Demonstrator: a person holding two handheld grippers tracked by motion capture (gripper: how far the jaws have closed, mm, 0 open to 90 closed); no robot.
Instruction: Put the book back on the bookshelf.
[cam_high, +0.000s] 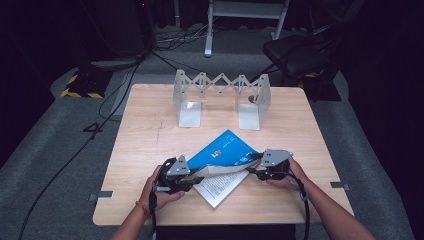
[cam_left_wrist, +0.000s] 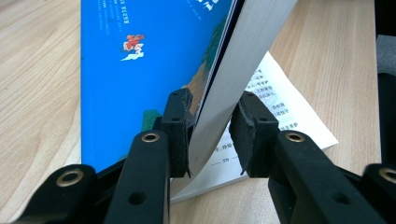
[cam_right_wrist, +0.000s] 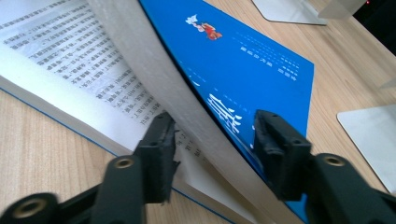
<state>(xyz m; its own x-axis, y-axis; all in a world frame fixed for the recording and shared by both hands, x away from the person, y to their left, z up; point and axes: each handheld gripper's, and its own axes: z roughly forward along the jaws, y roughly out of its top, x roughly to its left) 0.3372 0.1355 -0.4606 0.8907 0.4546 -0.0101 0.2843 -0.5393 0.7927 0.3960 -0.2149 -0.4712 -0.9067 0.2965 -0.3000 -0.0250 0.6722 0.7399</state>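
Book: blue-covered paperback (cam_high: 226, 150) lies on the wooden table (cam_high: 145, 145), in the near half, between the two grippers and well apart from the bookend at the far edge.
Book axis: long axis runs diagonally across the table, from near centre toward the far right; one corner points at the bookend, the opposite corner toward the person.
Book state: partly open; the blue cover with a thick sheaf of pages is lifted and arched, while the lower pages lie flat with printed text facing up.
Cover: blue, with white lettering and a small red-and-white figure (cam_left_wrist: 133, 44).
Left gripper: left gripper (cam_high: 192, 179) sits at the book's near-left edge; in the left gripper view the lifted sheaf (cam_left_wrist: 233, 84) passes between the jaws, touching the left pad, with a narrow gap at the right pad, so the jaws stand a little apart, not clamped.
Right gripper: right gripper (cam_high: 254, 165) sits at the book's right edge; in the right gripper view the jaws straddle the lifted cover and pages (cam_right_wrist: 154, 70), with daylight on both sides; pads not pressing.
Hands: a hand (cam_high: 160, 192) holds each gripper from the near edge.
Bookend: silver expandable bookend (cam_high: 220, 97) stands upright at the far side of the table, its lattice stretched between two end plates.
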